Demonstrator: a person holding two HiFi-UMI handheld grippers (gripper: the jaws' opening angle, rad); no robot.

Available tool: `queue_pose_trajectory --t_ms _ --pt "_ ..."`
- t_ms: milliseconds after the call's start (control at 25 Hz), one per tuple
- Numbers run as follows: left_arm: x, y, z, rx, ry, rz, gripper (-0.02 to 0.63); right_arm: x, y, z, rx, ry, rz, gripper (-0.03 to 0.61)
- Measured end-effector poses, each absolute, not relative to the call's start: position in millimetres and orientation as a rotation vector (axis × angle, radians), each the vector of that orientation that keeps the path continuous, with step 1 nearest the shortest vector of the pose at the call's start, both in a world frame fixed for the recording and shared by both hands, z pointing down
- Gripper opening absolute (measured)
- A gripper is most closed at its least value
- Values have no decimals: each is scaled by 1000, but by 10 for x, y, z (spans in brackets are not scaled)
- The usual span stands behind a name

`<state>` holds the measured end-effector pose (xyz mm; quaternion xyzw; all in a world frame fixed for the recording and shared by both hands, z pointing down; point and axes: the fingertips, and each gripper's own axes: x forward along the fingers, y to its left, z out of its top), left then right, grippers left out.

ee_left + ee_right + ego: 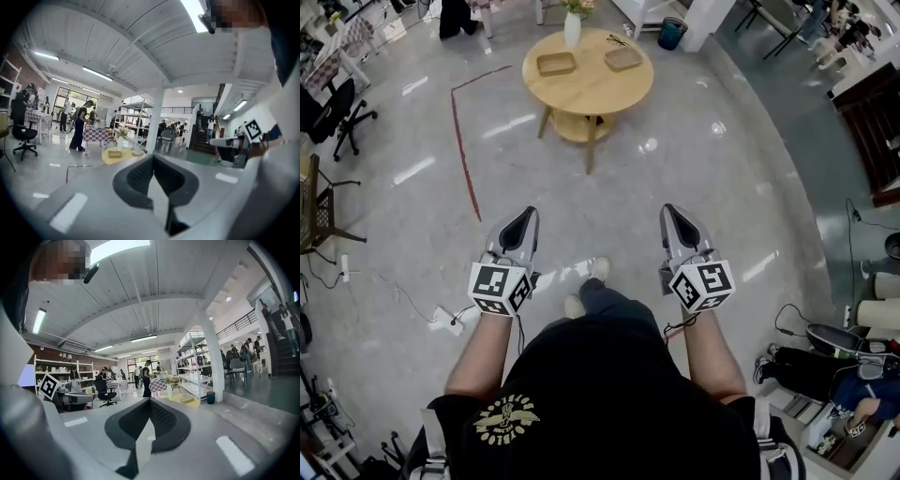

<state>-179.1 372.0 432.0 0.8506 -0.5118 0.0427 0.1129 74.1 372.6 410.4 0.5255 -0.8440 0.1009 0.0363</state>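
Desk (586,84), round and wooden, stands on glossy grey floor (722,187), well ahead of both grippers. Left gripper (526,216) and right gripper (669,212) are closed on nothing, jaws meeting at the tips. Near the desk's far edge lie left tray (556,64) and right tray (622,59), with a vase (572,30) of flowers between them. Only the gripper views show the white ceiling (154,282) and shelves (197,366).

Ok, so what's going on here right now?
A person stands on the glossy grey floor holding the left gripper and the right gripper out in front, both with jaws together and nothing between them. Ahead, apart from both, is a round light wooden table carrying two shallow wooden trays and a white vase of flowers.
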Motion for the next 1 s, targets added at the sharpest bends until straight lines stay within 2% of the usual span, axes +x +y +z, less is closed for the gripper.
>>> queue_pose_trajectory --t_ms 280,1000 --pt "-1826 3448 4491 2448 -1511 184 2 788 3473 4236 1618 -2586 354 2" --pt "-1295 2498 4549 2449 -1457 214 2 993 2388 4285 1572 -2617 417 0"
